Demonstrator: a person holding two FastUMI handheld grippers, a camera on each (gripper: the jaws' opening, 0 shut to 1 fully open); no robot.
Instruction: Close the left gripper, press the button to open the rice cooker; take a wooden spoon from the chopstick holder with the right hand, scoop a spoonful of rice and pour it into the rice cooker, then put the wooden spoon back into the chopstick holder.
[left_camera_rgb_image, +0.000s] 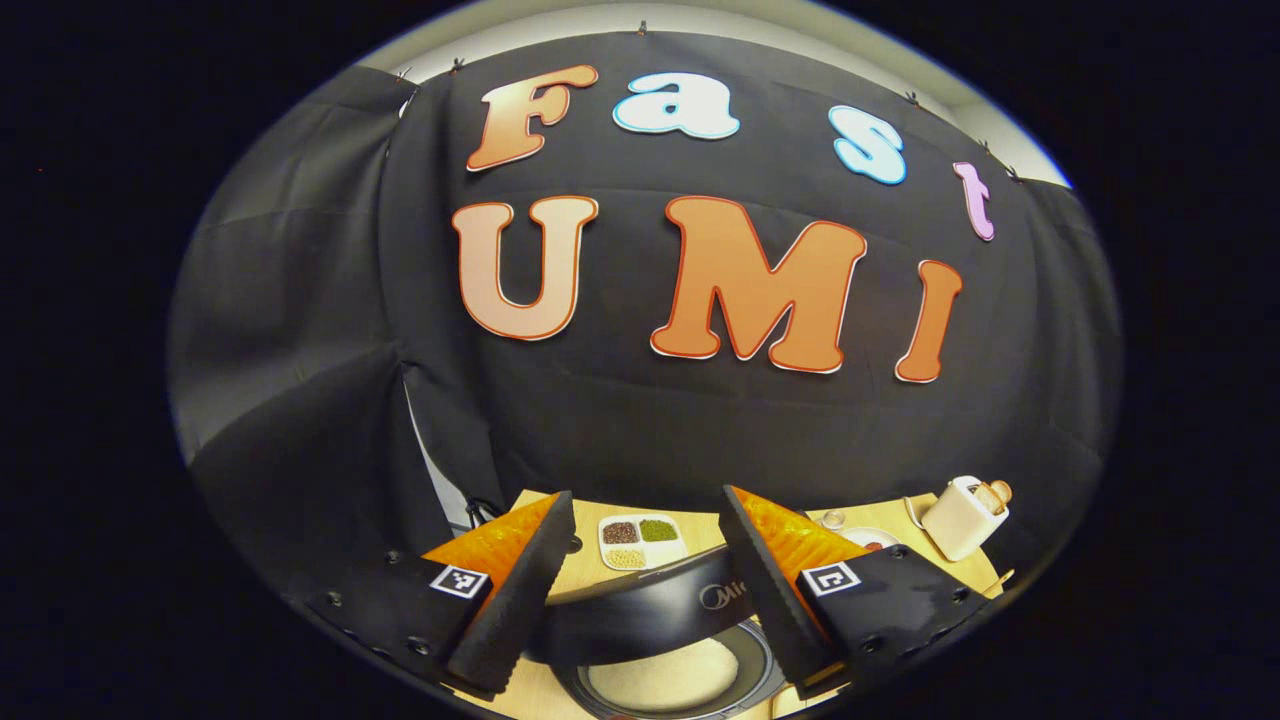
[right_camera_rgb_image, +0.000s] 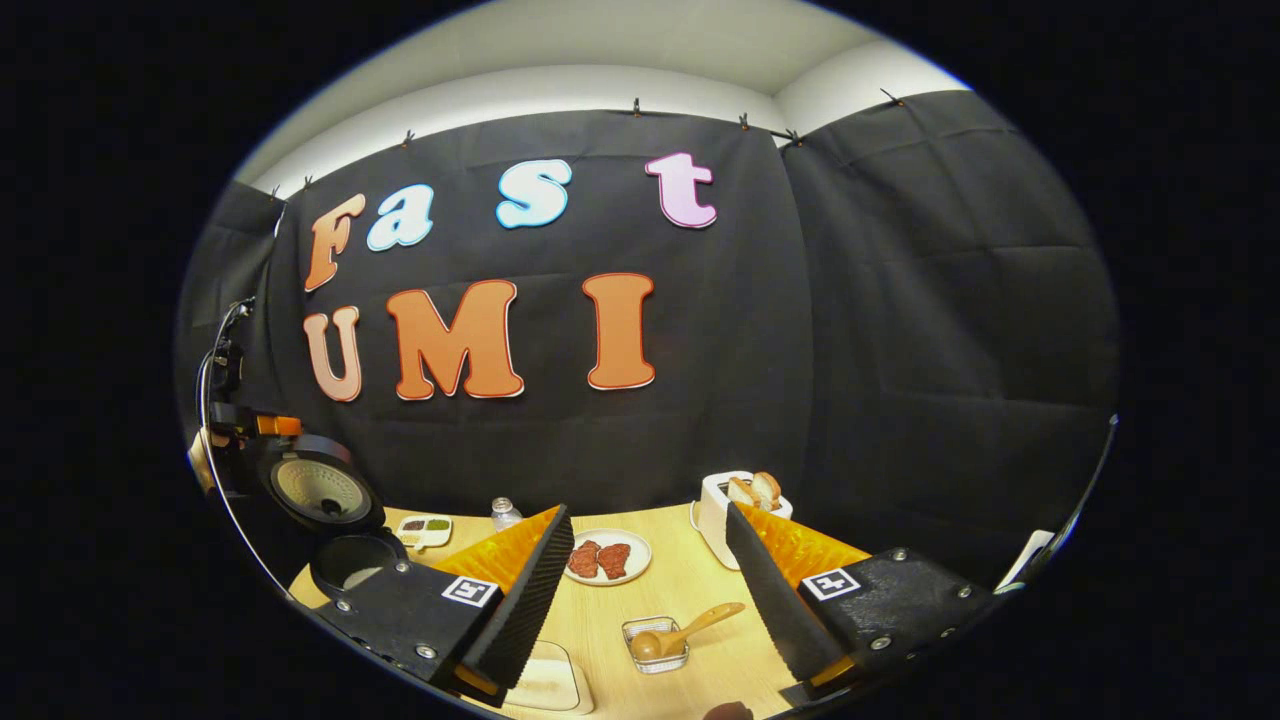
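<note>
The worktop (right_camera_rgb_image: 690, 590) is carrying everything, with the task's things grouped toward its near edge, presumably for easy reach.

One rice cooker (right_camera_rgb_image: 345, 555) is standing at the left end of the worktop with its lid (right_camera_rgb_image: 320, 490) raised, so the button step appears done. In the left gripper view its pot (left_camera_rgb_image: 665, 675) is lying directly below the camera with a pale layer of rice inside, which suggests the scooping step may already be done.

One toaster (right_camera_rgb_image: 715, 515) is standing at the back with two slices of bread in its slots. One round plate (right_camera_rgb_image: 605, 558) is holding two reddish pieces. One divided dish (left_camera_rgb_image: 642, 541) is holding three small heaps of grains.

One wooden spoon (right_camera_rgb_image: 685, 632) is resting bowl-down in a small clear container (right_camera_rgb_image: 655, 642), handle leaning out to the right, free of either claw; I cannot tell whether this container is the chopstick holder.

The left claw (left_camera_rgb_image: 650, 575) is standing wide above the cooker, holding nothing. The right claw (right_camera_rgb_image: 650, 585) is likewise standing wide and empty, poised over the spoon.
</note>
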